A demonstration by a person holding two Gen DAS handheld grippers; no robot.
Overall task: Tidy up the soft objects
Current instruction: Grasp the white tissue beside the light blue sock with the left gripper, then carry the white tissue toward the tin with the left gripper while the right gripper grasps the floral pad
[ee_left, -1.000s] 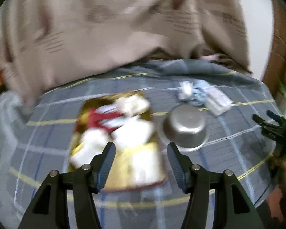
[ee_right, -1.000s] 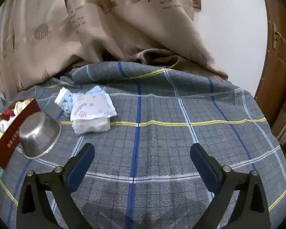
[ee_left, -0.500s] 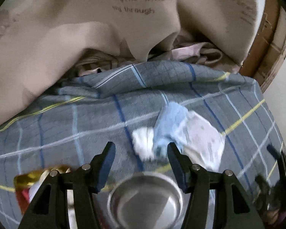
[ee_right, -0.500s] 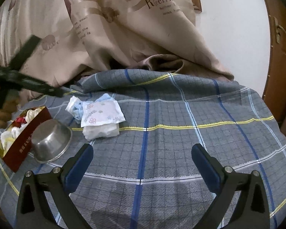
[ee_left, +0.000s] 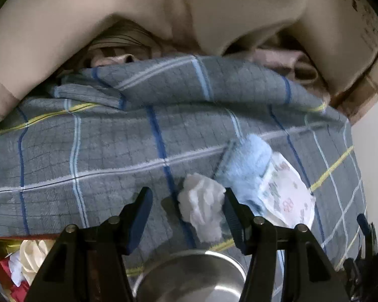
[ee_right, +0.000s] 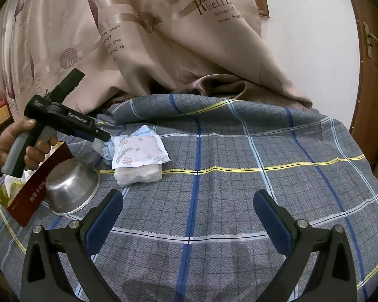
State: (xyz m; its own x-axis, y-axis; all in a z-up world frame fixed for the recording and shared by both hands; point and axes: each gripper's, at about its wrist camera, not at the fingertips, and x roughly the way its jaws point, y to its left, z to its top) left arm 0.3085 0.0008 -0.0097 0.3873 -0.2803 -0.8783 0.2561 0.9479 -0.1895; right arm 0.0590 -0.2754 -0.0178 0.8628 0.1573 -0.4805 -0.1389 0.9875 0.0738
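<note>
Item: white crumpled tissue (ee_left: 202, 209), lying on the grey checked bedspread (ee_left: 88, 156), far side of the steel bowl (ee_left: 189, 276), touching the light-blue cloth (ee_left: 247, 161) and the printed packet (ee_left: 284, 196) to its right

Left tongs (ee_left: 186, 210): jaws closing, tissue between them but nearer the right jaw; pads not yet pressing

Right tongs (ee_right: 189, 219): spread wide, empty, over bare bedspread

Red box (ee_right: 35, 188): left of bowl, already holds soft pieces; likely destination

Handling note: centre the tongs leftward over the tissue, lower fully, pinch the tissue alone so the blue cloth is not dragged along
</note>
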